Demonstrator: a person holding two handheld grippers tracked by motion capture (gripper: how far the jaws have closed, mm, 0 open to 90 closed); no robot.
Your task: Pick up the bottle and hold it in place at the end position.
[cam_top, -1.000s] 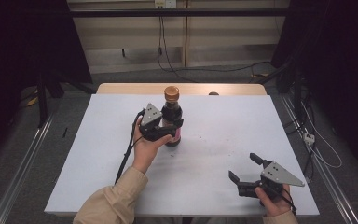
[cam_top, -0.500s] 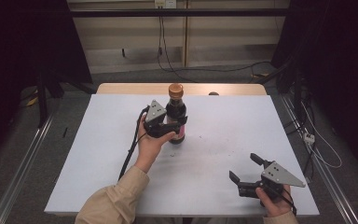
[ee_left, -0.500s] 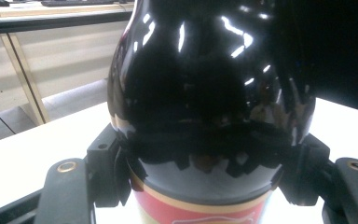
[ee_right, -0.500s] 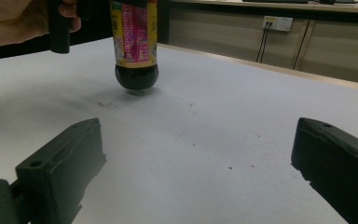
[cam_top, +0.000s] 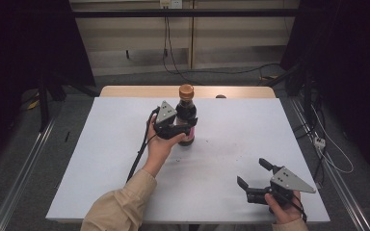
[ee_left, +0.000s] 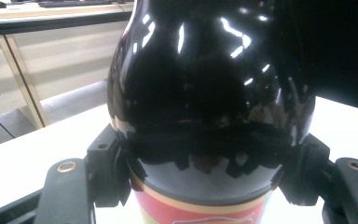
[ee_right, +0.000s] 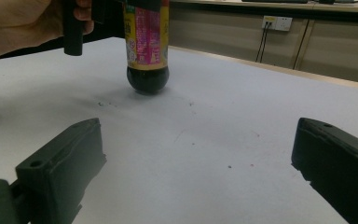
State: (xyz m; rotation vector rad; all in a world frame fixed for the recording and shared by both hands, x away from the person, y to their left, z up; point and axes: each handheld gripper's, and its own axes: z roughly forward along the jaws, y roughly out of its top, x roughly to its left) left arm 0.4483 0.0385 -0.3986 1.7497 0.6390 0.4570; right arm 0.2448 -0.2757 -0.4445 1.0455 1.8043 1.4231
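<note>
White and faintly scuffed, the surface [cam_top: 125,159] carries one dark bottle [cam_top: 187,115], clamped at its shoulder by the left hand-held gripper [cam_top: 185,130], above the label. Glossy and full of dark liquid, it looks heavy and slick; a hold lower, on the label [ee_right: 147,35], might slip less. That label is pink and yellow, its writing unreadable. Well off, nearer me, the right hand-held gripper [cam_top: 252,180] rests with jaws spread apart.

White table [cam_top: 125,159] on grey floor [cam_top: 38,159], beige wall [cam_top: 135,43] behind.
</note>
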